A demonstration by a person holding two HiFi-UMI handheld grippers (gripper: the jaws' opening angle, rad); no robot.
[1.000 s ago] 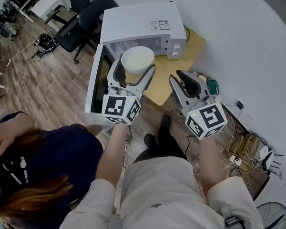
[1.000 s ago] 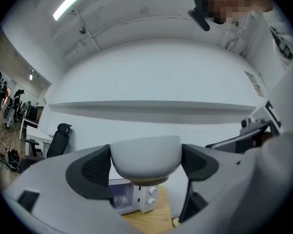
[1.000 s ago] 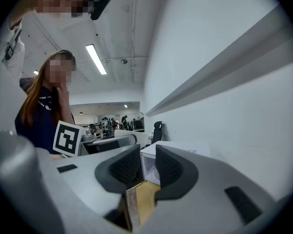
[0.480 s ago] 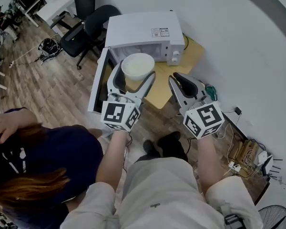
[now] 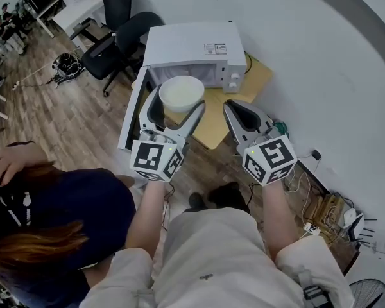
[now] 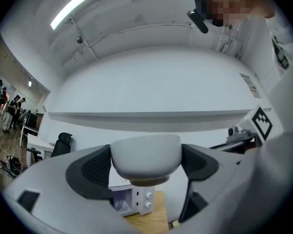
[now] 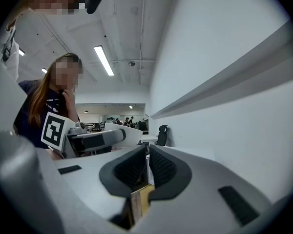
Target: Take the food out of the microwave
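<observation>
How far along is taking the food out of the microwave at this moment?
Done: the white bowl is out of the microwave, whose door stands open. In hand: the left gripper clamps the bowl by its sides, off any surface. Left: setting it down, likely on the wooden table.

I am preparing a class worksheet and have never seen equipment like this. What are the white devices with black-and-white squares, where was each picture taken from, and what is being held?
There is no robot here. A person holds a white hand-held claw in each hand, and the patterned cubes are part of those claws. One picture comes from a camera on the person's head, looking down. The other two come from cameras riding on each claw. The left claw grips a round white bowl by its sides. It holds the bowl up in front of the white microwave, whose door stands open, on a light wooden table. The right claw holds nothing. Its jaws have just been closing and stand almost together.
</observation>
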